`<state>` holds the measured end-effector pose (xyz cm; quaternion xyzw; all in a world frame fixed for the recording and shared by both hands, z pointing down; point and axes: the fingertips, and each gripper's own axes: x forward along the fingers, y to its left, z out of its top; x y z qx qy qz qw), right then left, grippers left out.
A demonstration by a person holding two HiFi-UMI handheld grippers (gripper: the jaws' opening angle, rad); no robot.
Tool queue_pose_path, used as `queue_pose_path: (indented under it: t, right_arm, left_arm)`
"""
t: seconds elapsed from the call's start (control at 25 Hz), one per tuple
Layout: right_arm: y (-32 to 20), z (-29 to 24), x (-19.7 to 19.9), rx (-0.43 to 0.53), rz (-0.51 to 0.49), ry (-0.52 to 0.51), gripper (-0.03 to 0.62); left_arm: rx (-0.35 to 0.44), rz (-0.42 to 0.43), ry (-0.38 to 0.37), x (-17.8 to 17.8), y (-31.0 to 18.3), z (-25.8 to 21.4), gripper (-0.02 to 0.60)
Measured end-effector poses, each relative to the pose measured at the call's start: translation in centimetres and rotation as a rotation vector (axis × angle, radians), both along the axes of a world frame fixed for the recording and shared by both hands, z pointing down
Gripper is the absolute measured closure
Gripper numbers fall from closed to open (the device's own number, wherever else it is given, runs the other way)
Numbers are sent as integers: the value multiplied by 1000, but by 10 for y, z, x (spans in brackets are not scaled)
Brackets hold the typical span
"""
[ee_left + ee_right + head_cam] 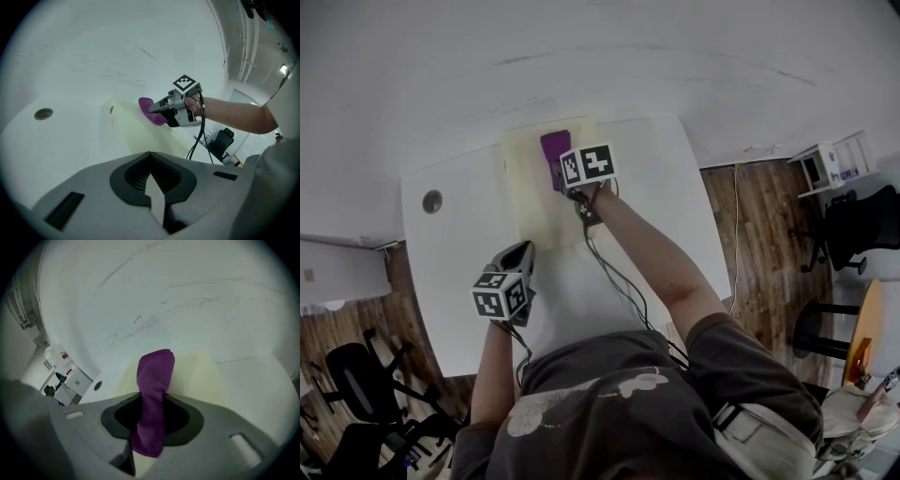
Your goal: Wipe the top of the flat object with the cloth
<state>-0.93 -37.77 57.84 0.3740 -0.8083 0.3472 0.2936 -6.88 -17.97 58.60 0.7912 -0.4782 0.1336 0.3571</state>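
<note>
A pale yellow flat board [542,202] lies on the white table [459,262], reaching its far edge. A purple cloth [553,150] rests on the board's far part, and my right gripper [565,185] is shut on its near end. In the right gripper view the cloth [152,399] runs out between the jaws onto the board [197,376]. My left gripper [520,253] hovers over the table to the board's near left, shut with nothing in it. From the left gripper view I see the board [136,131], the cloth [149,108] and the right gripper [157,108].
A round cable hole [432,201] is set in the table at the left. Black cables [619,281] trail from the right gripper across the table toward the person. Office chairs [356,375] stand on the wooden floor at the left, a shelf [834,164] at the right.
</note>
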Motion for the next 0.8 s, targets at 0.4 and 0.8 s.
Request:
queue_pose_path:
  t: [0.4,0.8]
  right_arm:
    - [-6,1,49,0,53,19,477]
    - [-16,1,89,4,100,66,477]
  left_arm:
    - [-6,-10,7,0,1,-2,586]
    - [-1,-8,7,0,-1,-1,586]
